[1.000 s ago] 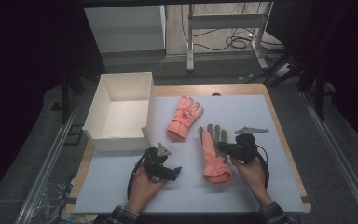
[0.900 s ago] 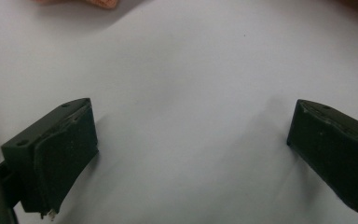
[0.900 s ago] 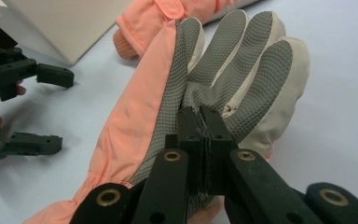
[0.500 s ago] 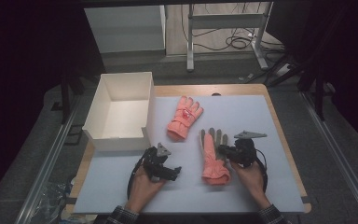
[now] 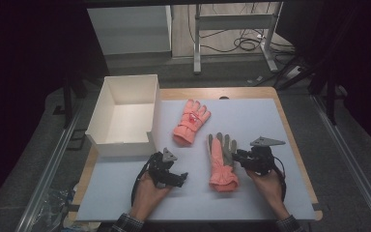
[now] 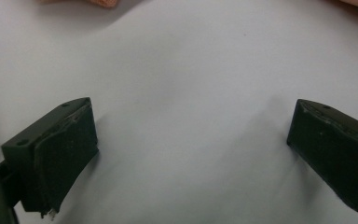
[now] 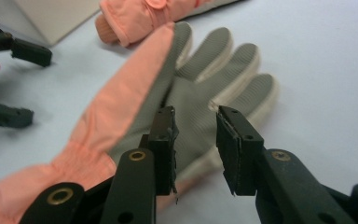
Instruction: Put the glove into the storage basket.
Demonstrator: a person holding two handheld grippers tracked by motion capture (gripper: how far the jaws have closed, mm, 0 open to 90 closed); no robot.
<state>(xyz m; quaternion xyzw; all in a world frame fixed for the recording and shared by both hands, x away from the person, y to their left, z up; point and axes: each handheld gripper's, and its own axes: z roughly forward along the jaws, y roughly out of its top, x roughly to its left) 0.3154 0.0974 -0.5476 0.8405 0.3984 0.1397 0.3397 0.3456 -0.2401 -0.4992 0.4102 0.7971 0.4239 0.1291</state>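
Observation:
Two salmon-pink gloves lie on the white mat. The near glove (image 5: 221,162) (image 7: 135,88) lies palm-side up with its grey palm showing; the far glove (image 5: 191,122) (image 7: 140,14) lies beside the box. My right gripper (image 5: 236,157) (image 7: 196,126) sits at the near glove's right edge. Its jaws have just been opening and now stand a little apart over the grey palm, with neither pad pressing on it. My left gripper (image 5: 181,178) (image 6: 191,135) rests wide open on bare mat left of the near glove, with nothing between its jaws.
A white open box (image 5: 123,145) stands at the table's left, its inside bare. The mat (image 5: 270,121) has free room at the right and along the front. Dark floor, a table frame and cables lie beyond the far edge.
The right gripper's jaws have parted from shut to slightly apart, and that hand has drawn back a little toward the person. The near glove stays on the mat. The left hand has not moved.

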